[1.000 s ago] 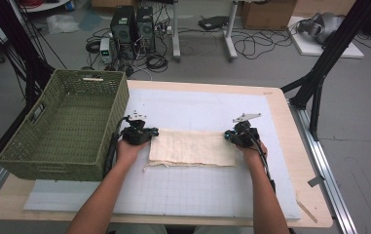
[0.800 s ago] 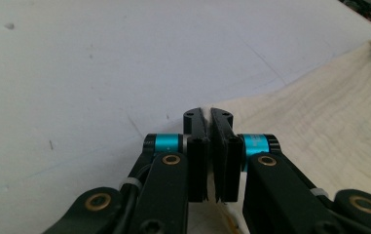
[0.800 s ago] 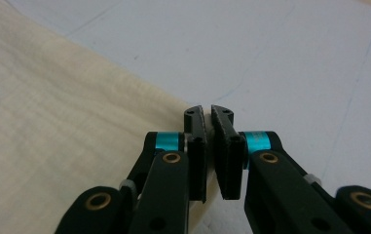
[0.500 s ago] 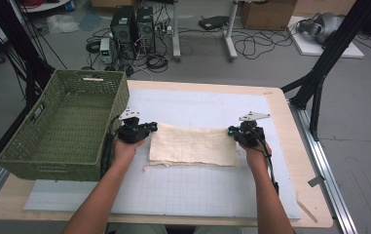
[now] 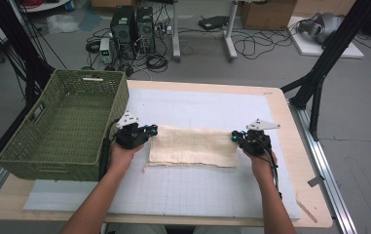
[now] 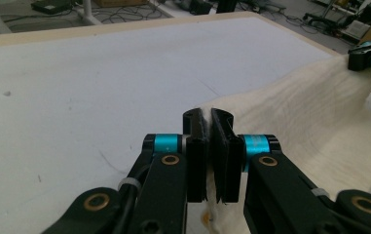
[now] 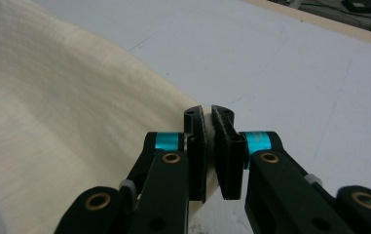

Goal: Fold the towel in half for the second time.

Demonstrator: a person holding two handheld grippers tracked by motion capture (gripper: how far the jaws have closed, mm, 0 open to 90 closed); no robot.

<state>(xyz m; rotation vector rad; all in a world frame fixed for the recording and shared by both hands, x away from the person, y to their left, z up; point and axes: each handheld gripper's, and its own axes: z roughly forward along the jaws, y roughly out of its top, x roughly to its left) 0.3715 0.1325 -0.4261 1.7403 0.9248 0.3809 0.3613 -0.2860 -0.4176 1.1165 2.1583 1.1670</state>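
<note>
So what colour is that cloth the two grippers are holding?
The cloth is pale cream, with a faint woven texture; the left gripper view shows it best.

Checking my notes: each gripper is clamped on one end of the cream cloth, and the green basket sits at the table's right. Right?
Not quite: the high view shows the green basket at the table's left, beside the left gripper. The rest holds.

I am working in a robotics lab, not a home. Beyond my jaws, past the table's (image 5: 290,109) far edge, two computer towers (image 5: 133,22) stand on a bare grey floor (image 5: 270,63) amid loose cables (image 5: 251,46). Black frame struts (image 5: 319,73) rise to either side of the jaws, and a white gridded mat (image 5: 197,185) lies under them.
</note>
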